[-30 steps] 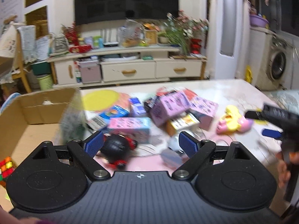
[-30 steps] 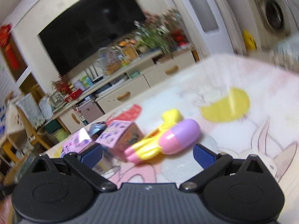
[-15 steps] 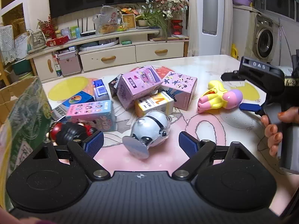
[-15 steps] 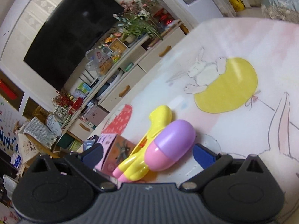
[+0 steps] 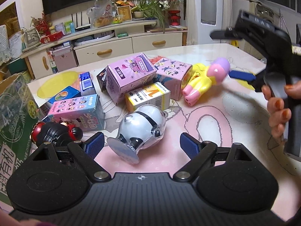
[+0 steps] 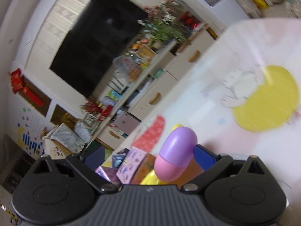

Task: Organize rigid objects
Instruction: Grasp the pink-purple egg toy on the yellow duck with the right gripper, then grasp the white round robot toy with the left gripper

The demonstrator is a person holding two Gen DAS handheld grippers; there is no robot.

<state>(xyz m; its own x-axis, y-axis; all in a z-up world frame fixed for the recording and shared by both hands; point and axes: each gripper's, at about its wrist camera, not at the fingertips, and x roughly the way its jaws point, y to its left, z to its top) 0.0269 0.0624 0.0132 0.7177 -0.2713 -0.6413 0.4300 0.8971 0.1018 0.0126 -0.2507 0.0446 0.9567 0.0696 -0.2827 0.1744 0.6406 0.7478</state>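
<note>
While the right tool, jaws apart, straddles the toy gun touching only one pad, it may skid; the left tool gapes idle.

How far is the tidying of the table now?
Early, it seems. Done: nothing I can confirm; the carton's inside is hidden. In hand: nothing gripped; the open right gripper straddles the yellow toy, the open left gripper faces the white toy. Left: the boxes on the table.

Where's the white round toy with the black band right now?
In the left wrist view, the white round toy lies on the pink table between the open left gripper's fingers, just before the yellow carton.
</note>
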